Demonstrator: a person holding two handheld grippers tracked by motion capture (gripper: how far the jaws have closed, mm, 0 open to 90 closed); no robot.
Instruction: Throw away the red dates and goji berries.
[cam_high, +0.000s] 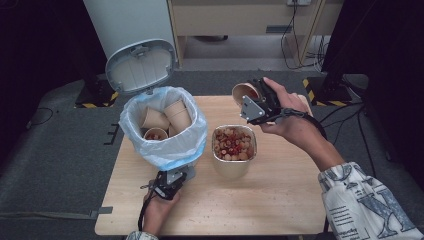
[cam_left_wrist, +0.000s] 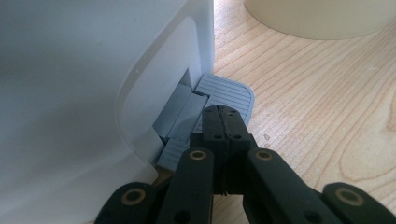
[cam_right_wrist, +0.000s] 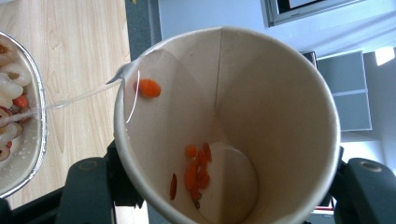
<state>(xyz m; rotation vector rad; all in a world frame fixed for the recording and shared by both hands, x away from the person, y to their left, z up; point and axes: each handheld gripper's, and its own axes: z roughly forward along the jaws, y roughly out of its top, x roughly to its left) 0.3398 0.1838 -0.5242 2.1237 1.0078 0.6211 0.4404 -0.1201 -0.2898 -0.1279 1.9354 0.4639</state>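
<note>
I keep left gripper (cam_left_wrist: 223, 122) clenched empty, tips pressing grey ribbed pedal (cam_left_wrist: 229, 93) so bin lid (cam_high: 141, 66) stays up; right gripper (cam_high: 255, 100) grasping tilted tan paper cup (cam_right_wrist: 224, 126), draining liquid into foil tray (cam_high: 234, 145) beyond its jaws

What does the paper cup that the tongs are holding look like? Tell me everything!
The paper cup is tan, with a rolled rim and a straight seam down its inner wall. The right tongs clamp it on both sides and hold it tipped sideways in the air, beyond the foil tray. It is nearly empty: a few small orange-red bits cling near the bottom and one near the rim, where a thin strand of liquid runs toward the tray.
</note>
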